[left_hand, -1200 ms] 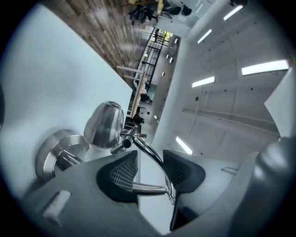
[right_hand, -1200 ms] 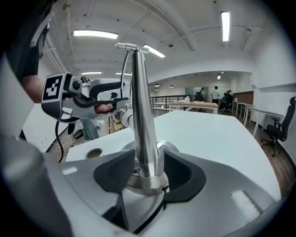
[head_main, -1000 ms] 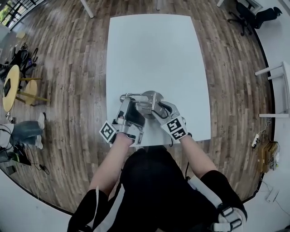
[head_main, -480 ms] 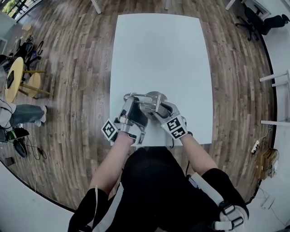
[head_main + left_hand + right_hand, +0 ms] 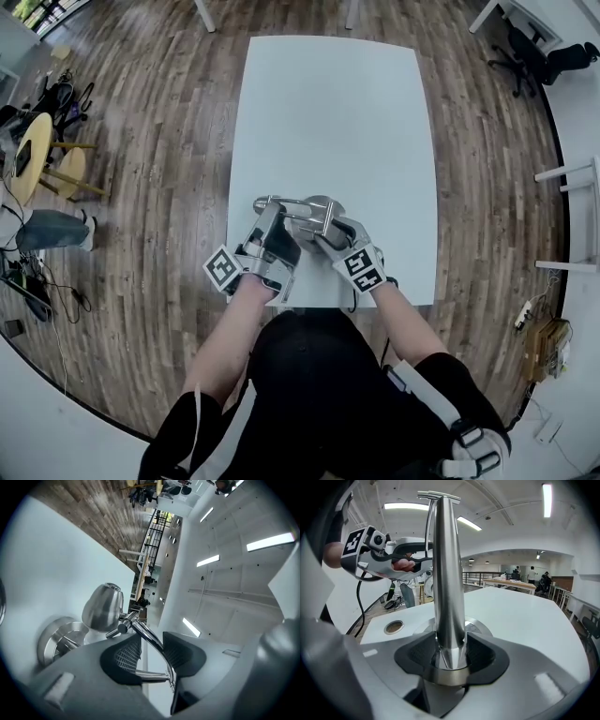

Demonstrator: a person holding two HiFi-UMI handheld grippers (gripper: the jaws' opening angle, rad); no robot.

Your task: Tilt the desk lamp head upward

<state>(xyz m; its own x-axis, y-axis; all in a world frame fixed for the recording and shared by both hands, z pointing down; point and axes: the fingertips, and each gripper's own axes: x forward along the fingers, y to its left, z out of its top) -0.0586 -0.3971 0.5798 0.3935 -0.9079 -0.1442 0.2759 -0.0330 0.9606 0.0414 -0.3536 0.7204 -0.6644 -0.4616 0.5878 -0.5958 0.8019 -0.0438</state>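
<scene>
A chrome desk lamp stands near the front edge of the white table. In the left gripper view its dome head hangs over the round base. The thin curved arm runs between the pads of my left gripper. These jaws have just been closing, and gaps still show beside the arm. My right gripper is shut on the lamp's upright post just above the base. In the head view my left gripper and right gripper flank the lamp.
A round cable hole sits in the table left of the base. The table's front edge is just below the hands. Wood floor surrounds the table, with a round yellow table at left and an office chair at top right.
Both grippers stay at the lamp. The head camera's view has shifted slightly, so the table sits a little lower and further right in the picture.
</scene>
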